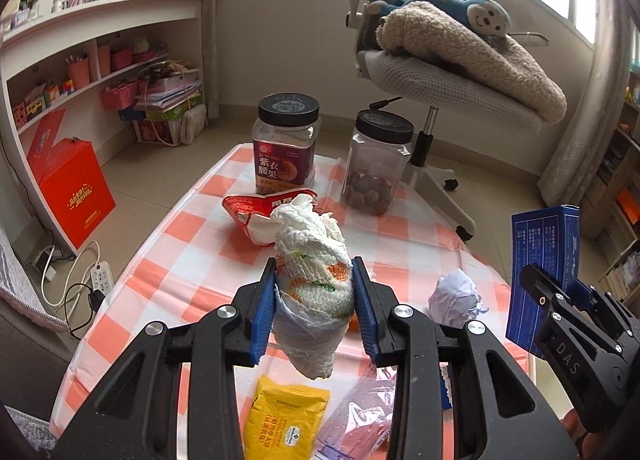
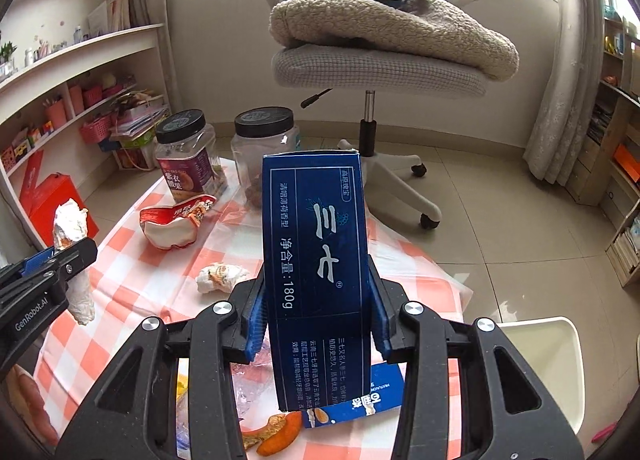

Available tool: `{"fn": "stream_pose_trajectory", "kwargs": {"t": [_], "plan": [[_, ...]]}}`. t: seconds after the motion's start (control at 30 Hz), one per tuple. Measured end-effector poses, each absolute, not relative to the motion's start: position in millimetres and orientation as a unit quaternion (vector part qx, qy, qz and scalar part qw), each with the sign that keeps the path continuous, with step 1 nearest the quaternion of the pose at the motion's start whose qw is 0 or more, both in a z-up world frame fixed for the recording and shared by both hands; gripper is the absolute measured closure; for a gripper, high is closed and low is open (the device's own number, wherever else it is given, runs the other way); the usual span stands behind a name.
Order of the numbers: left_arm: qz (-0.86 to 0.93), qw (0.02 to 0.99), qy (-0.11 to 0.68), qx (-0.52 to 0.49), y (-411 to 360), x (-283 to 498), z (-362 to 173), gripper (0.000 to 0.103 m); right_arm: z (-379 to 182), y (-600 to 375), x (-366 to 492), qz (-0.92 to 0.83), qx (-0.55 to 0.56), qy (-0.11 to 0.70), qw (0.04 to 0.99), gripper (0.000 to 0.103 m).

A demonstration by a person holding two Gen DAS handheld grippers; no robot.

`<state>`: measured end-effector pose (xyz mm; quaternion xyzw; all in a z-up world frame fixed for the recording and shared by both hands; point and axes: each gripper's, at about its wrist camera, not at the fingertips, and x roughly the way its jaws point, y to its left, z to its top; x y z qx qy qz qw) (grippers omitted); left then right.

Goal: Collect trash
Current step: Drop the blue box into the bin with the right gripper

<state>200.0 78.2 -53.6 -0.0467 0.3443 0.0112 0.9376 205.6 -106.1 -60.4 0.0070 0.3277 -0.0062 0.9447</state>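
we hold the left gripper [image 1: 315, 300] clamped on a crumpled paper towel wad [image 1: 310, 280], its blue pads [image 1: 266, 308] pressing both sides at mid-height; the wad stands upright between the fingers, its white top rising above the fingertips and its lower end hanging below them, clear of the checked tablecloth [image 1: 192, 260]. we hold the right gripper [image 2: 318, 300] closed on a dark blue toothpaste box [image 2: 316, 260], which stands on end between the fingers, the pads [image 2: 256, 320] gripping its narrow sides near the lower half, the open top flap well beyond the fingertips.

beyond the left fingertips lie a torn red snack wrapper [image 1: 256, 216] and two black-lidded jars [image 1: 286, 140]. just right of the left fingers sits a balled paper scrap [image 1: 454, 298]; below them lie a yellow sachet [image 1: 280, 420] and a clear plastic bag [image 1: 356, 420]. under the right fingers we see orange peel [image 2: 276, 436] and a lighter blue carton [image 2: 384, 392]; left of them, another small tissue wad [image 2: 220, 278].
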Motion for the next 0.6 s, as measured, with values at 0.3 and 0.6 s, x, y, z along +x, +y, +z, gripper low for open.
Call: {"fn": "stream_pose_trajectory", "kwargs": {"t": [0.3, 0.6], "plan": [[-0.027, 0.938, 0.342, -0.046, 31.7, 195.0, -53.5, 0.067, -57.1, -142.8, 184.2, -0.031, 0.018, 0.322, 0.946, 0.063], [-0.06, 0.937, 0.341, -0.033, -19.2, 183.2, -58.8, 0.067, -50.4, -202.3, 161.6, -0.076, 0.036, 0.316, 0.945, 0.063]]}}
